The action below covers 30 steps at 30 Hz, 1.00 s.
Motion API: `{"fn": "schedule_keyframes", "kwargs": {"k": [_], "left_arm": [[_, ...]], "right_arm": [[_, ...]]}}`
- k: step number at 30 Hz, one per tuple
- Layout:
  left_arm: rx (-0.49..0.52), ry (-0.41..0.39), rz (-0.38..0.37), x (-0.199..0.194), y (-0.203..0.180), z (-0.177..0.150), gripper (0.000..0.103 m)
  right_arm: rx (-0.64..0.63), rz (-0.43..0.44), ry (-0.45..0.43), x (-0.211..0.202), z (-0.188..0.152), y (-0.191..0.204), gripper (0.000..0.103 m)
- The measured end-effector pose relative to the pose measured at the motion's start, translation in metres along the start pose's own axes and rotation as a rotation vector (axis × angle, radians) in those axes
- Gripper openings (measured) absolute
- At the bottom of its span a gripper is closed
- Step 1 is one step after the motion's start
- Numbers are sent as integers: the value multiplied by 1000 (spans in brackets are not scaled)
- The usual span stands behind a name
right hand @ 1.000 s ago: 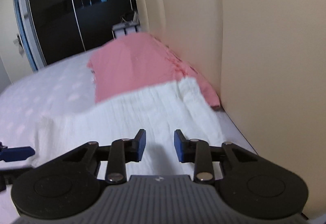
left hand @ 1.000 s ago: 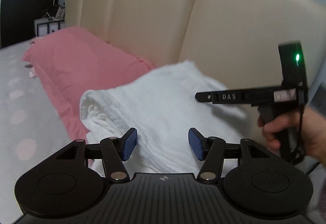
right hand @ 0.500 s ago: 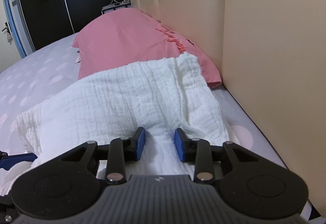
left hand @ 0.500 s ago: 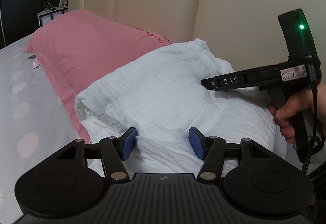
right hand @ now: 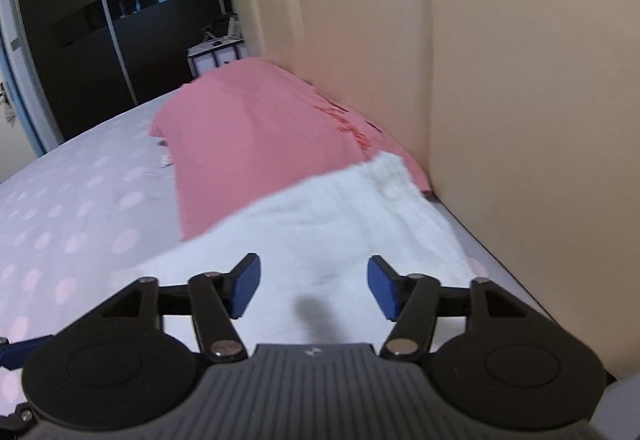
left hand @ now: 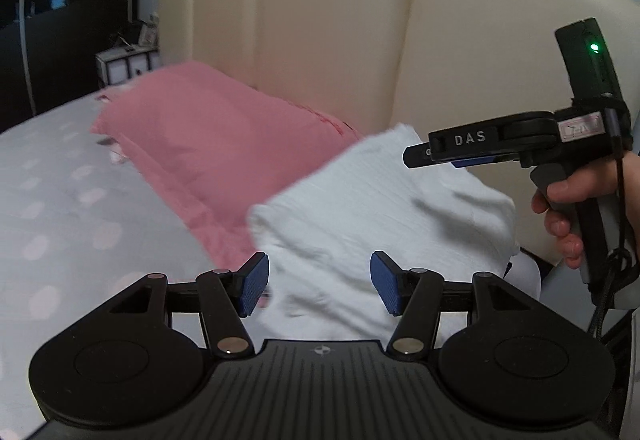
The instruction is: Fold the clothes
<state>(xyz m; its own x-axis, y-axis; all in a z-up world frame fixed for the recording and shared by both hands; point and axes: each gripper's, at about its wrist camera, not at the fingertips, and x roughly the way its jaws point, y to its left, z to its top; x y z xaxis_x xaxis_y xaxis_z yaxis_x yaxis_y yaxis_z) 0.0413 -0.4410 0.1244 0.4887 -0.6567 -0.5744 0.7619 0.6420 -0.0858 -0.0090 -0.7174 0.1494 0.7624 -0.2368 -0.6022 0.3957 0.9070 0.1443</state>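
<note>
At the far left of the left wrist view stands a dark wardrobe (left hand: 60,20), and in front of it a small white bedside unit (left hand: 126,66) sits by the corner of the bed. The bed (left hand: 60,208) is covered with a pale sheet dotted in pink. A pink pillow (left hand: 216,144) lies across it against the cream padded headboard (left hand: 340,40).

Right of the pillow, and overlapping its near end, lies the folded white cloth (left hand: 380,208), a thick textured bundle resting on the bed close to the headboard. The left tool (left hand: 319,289) hangs just above the cloth's near edge with its blue pads (left hand: 253,290) spread wide and nothing between them.

Further right, the right tool (left hand: 432,156) is seen from the side, above the far right part of the cloth, with a green light lit on its upright body. The person's right hand (left hand: 568,208) grips its handle.

In the right wrist view the wardrobe (right hand: 100,20) is again at left, then the dotted bed (right hand: 80,208), the pillow (right hand: 260,144) with red stitched lettering, and the headboard (right hand: 500,100) along the right. The white cloth (right hand: 340,224) spreads beneath the right tool (right hand: 314,288), whose blue pads (right hand: 245,286) stand wide apart and hold nothing; its shadow falls on the cloth. Whether either tool touches the cloth cannot be told because of blur.
</note>
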Motion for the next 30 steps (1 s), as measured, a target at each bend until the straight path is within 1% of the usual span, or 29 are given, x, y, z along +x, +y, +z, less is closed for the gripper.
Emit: {"fn": "schedule_keyframes", "kwargs": {"k": [1, 4, 7, 11, 13, 16, 18, 21, 23, 24, 28, 30], "left_arm": [[-9, -16, 6, -14, 7, -1, 55], [-30, -57, 37, -59, 29, -6, 56], [-54, -94, 74, -105, 51, -17, 60], [-72, -131, 133, -164, 81, -38, 60], [-82, -147, 159, -192, 96, -51, 61], [-108, -179, 223, -233, 119, -74, 64], [-125, -197, 273, -258, 133, -90, 68], [-156, -207, 336, -289, 154, -115, 68], [-168, -213, 391, -301, 166, -132, 70], [-174, -215, 419, -306, 172, -141, 74], [-196, -227, 531, -326, 194, -176, 76], [-210, -231, 579, -334, 205, -193, 76]], "right_arm": [[-17, 14, -10, -10, 2, 13, 72], [-64, 57, -42, -43, 9, 55, 79], [-126, 112, -62, -69, 13, 107, 83], [-203, 179, -107, -111, 3, 178, 89], [-235, 206, -136, -131, -4, 214, 93], [-240, 264, -173, -154, -26, 255, 97], [-242, 303, -197, -169, -40, 282, 97], [-252, 353, -237, -192, -66, 322, 97], [-268, 357, -267, -203, -88, 345, 97], [-273, 363, -278, -207, -100, 356, 97], [-255, 444, -272, -216, -142, 396, 97], [-244, 472, -263, -212, -159, 411, 98]]}}
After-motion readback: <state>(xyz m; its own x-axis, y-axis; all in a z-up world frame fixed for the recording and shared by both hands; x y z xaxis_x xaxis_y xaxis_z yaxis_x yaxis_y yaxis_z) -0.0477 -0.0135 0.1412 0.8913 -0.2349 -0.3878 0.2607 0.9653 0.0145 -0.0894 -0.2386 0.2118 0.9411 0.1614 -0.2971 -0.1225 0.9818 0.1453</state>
